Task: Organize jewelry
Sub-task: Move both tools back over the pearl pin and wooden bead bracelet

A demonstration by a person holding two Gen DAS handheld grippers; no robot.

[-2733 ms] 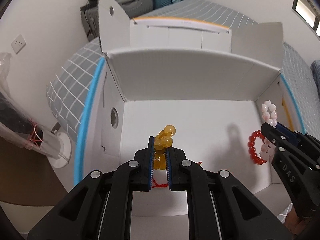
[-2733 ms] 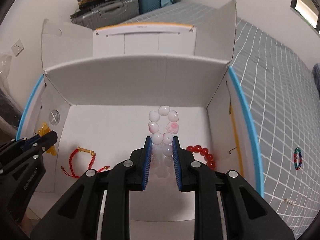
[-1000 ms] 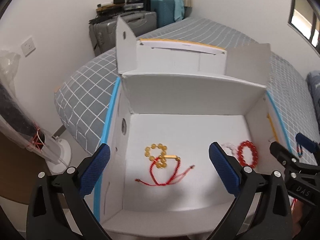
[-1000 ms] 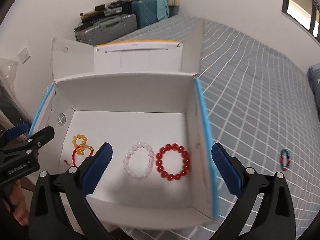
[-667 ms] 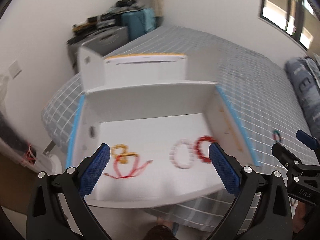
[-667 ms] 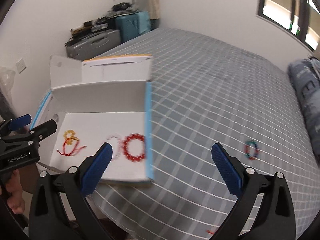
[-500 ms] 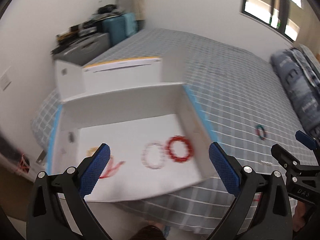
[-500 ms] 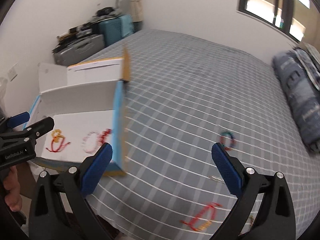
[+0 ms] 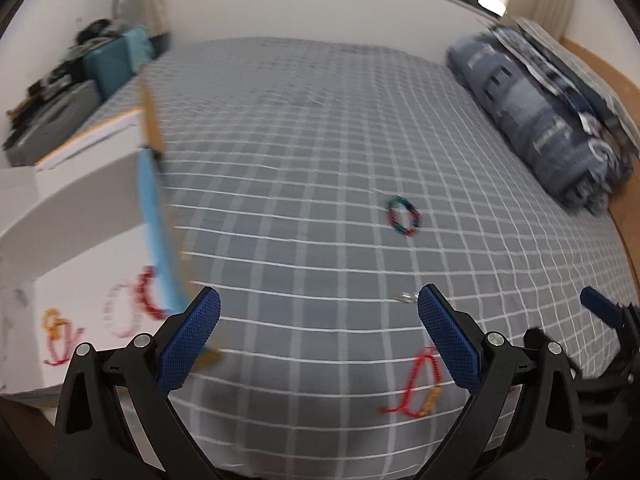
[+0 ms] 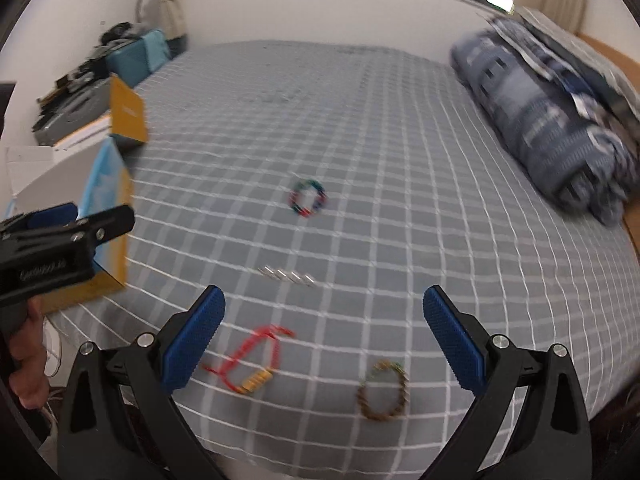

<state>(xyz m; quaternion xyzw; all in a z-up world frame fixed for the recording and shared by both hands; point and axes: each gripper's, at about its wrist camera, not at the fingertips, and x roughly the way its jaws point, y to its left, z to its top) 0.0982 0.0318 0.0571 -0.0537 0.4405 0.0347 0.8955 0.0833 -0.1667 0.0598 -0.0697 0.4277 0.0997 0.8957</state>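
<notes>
1. Both tools are empty and spread wide. The left gripper (image 9: pixel 318 334) and the right gripper (image 10: pixel 324 334) hang over the bed (image 10: pixel 400 140) with nothing between their pads.
2. The jewelry is split between two places. In the white box (image 9: pixel 80 216) at the left edge of the bed lie a red bead bracelet (image 9: pixel 146 296), a pale bracelet (image 9: pixel 120 312) and a yellow one tangled with red cord (image 9: pixel 56 332). On the bed lie a multicoloured bracelet (image 10: pixel 307 198), a short silver chain (image 10: pixel 286 276), a red cord bracelet (image 10: pixel 256 354) and a brown braided bracelet (image 10: pixel 382 390).
3. Both views are smeared by motion, so a pick aimed now could land beside its target, especially the thin silver chain, which barely stands out from the white grid lines.
4. The red cord bracelet has loose ends and a small gold clasp. Pinching only one strand would likely let the rest trail and snag on the box wall during the drop.
5. The brown braided bracelet and the red cord bracelet lie near the front edge of the bed. A sideways nudge from a descending finger could push either one off the mattress.
6. The cover is soft. Closing the pads too low could pinch fabric along with a bracelet and drag the sheet, shifting the other pieces.
7. The two tools sit close together in these views. If both reach for neighbouring pieces at once, their frames could knock.
8. The box overhangs the bed corner; a bump on its blue-edged wall (image 9: pixel 154 216) may tip it.
</notes>
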